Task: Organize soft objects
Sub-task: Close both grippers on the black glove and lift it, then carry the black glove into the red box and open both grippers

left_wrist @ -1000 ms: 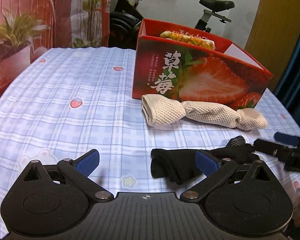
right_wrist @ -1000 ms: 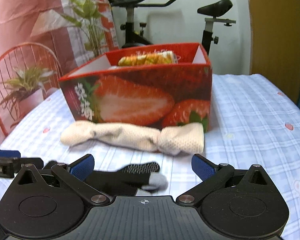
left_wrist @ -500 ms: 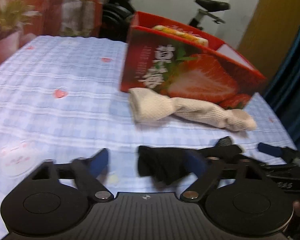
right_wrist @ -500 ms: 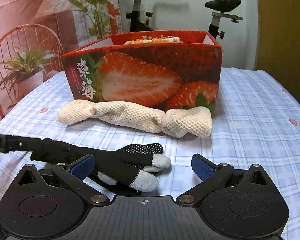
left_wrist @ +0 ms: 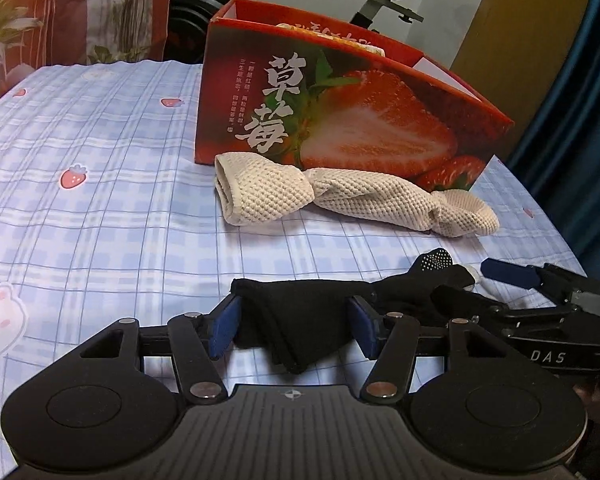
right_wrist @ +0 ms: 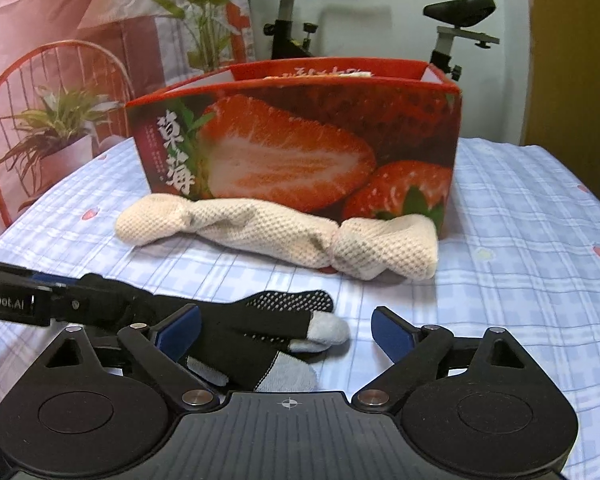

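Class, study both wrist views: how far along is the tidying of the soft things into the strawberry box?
Done: one yellowish item already shows above the rim of the box. In hand: the left claw brackets the cuff of the black glove, pads close to it but not clearly clamped; the right claw is open over its fingers. Left: the glove and the beige knitted cloth, which lies on the tablecloth before the box.

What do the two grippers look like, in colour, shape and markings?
The left gripper and the right gripper match: black plastic bodies, two round discs at the base, silver pivot pins, angled linkage arms, blue finger pads, and a small crosshair mark. Seen from the side, they carry white lettering.
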